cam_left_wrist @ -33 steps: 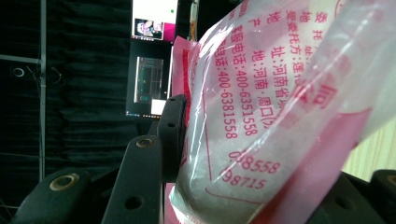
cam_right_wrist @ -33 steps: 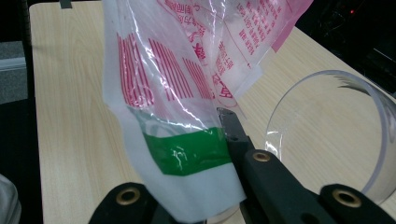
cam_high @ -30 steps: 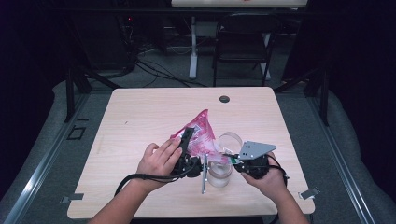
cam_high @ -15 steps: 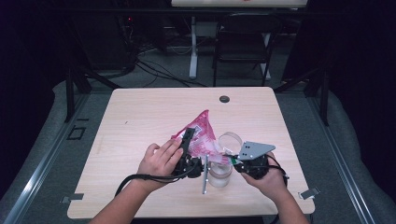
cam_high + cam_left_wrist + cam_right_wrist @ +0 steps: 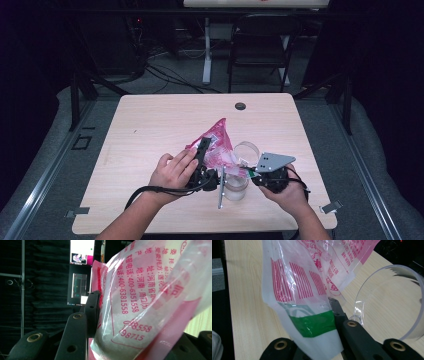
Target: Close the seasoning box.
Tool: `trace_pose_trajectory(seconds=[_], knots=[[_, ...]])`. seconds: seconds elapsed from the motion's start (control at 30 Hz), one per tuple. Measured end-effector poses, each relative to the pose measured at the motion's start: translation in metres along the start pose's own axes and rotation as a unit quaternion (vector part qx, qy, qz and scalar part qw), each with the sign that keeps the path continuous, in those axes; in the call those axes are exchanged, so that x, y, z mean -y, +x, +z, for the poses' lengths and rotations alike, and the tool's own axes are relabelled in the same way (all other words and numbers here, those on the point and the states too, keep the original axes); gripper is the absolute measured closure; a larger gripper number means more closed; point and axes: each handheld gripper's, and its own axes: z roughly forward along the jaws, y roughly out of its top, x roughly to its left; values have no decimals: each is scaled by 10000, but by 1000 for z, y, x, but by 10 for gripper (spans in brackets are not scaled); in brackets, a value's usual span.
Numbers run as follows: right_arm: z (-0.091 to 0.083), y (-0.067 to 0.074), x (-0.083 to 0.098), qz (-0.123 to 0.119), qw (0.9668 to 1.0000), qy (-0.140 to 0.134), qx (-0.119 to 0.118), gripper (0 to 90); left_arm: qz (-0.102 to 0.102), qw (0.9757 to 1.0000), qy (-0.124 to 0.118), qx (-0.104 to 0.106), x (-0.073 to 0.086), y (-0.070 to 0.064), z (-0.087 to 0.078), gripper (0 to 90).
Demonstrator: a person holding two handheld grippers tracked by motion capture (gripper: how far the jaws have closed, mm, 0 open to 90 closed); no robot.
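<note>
Currently both tools clamp the pink bag [image 5: 217, 145], left tool [image 5: 202, 150] on its full body, right tool [image 5: 248, 173] on a corner apparently just above the clear cup [image 5: 235, 185] on the tabletop [image 5: 150, 125].

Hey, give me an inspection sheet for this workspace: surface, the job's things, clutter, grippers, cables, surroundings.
Surface: light wooden table with a dark round grommet near the far edge.
Job's things: pink printed bag with white granules, held up between both grippers; clear jar standing below it; clear round lid lying beside it.
Clutter: a thin metal rod-like item by the jar; what it is, unclear.
Grippers: left gripper clamped on the bag's body; right gripper pinching the bag's green-striped edge.
Cables: black cable trailing from the left gripper.
Surroundings: dark room, folding chair and floor cables behind the table.
</note>
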Motion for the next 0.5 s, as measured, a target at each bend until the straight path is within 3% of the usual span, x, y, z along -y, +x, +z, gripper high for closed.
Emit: trace_pose_trajectory(seconds=[0.5], knots=[[0, 1, 2, 17, 10000, 49, 26, 900, 21, 10000, -37, -8, -2, -1, -1, 644]])
